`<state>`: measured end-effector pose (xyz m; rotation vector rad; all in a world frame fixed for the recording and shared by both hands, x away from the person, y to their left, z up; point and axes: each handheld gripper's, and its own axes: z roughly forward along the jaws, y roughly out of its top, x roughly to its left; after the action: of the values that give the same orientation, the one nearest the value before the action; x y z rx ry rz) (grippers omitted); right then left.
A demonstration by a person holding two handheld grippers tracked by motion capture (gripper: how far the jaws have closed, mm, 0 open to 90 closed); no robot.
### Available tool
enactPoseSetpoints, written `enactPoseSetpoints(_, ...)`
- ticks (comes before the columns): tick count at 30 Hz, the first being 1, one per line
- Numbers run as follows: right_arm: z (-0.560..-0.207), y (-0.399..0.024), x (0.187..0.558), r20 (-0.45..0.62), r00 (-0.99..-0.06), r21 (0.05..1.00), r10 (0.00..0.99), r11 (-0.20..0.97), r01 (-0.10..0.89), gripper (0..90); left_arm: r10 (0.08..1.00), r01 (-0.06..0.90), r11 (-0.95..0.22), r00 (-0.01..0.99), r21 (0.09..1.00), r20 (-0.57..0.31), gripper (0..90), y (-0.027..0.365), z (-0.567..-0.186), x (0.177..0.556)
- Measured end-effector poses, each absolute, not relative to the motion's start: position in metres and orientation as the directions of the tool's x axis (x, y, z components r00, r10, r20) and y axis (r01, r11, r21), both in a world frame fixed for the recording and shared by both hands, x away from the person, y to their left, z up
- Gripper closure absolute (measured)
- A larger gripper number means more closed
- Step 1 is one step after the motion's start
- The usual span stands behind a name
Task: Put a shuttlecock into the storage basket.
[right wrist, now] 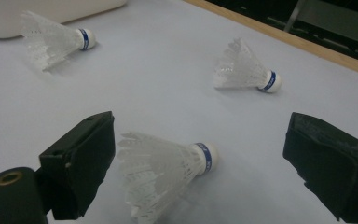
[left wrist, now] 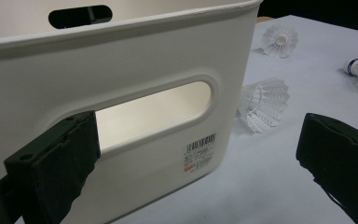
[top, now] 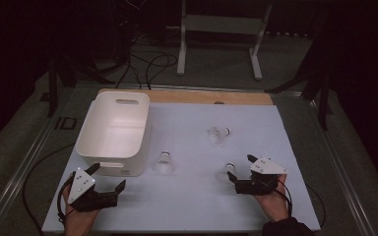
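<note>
Three white feathered shuttlecocks with blue-banded cork tips lie on the white table top (top: 187, 206). One shuttlecock (top: 164, 163) (left wrist: 263, 105) (right wrist: 51, 42) rests beside the white plastic bin (top: 113, 130) (left wrist: 144, 60). A second shuttlecock (top: 218, 133) (left wrist: 279, 41) (right wrist: 244, 70) lies farther back. The third shuttlecock (top: 225, 172) (right wrist: 163, 170) lies on its side between the jaws of my right gripper (top: 240, 167) (right wrist: 203, 135), which is open and not touching it. My left gripper (top: 109, 175) (left wrist: 200, 126) is open and empty, facing the bin's near wall and its handle slot.
The bin looks empty inside. A wooden strip (top: 211, 97) runs along the table's far edge. Beyond it, a white metal stand (top: 221, 29) and black cables (top: 142, 64) sit on the floor. Metal rails border the table on both sides.
</note>
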<state>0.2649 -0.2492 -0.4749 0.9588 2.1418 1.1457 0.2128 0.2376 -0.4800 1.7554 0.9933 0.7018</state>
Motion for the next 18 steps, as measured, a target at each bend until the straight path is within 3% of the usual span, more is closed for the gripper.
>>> enactPoseSetpoints(14,-0.486,-0.244,0.268,-0.116,-0.616,0.817,0.779,0.428,0.387,15.5,0.861,0.308,-0.210,0.508,0.928,0.026,0.3,0.236,-0.481,0.211)
enactPoseSetpoints(18,-0.489,-0.241,0.269,-0.131,-0.623,0.804,0.771,0.451,0.388,22.0,0.859,0.308,-0.209,0.511,0.928,0.025,0.3,0.236,-0.482,0.211)
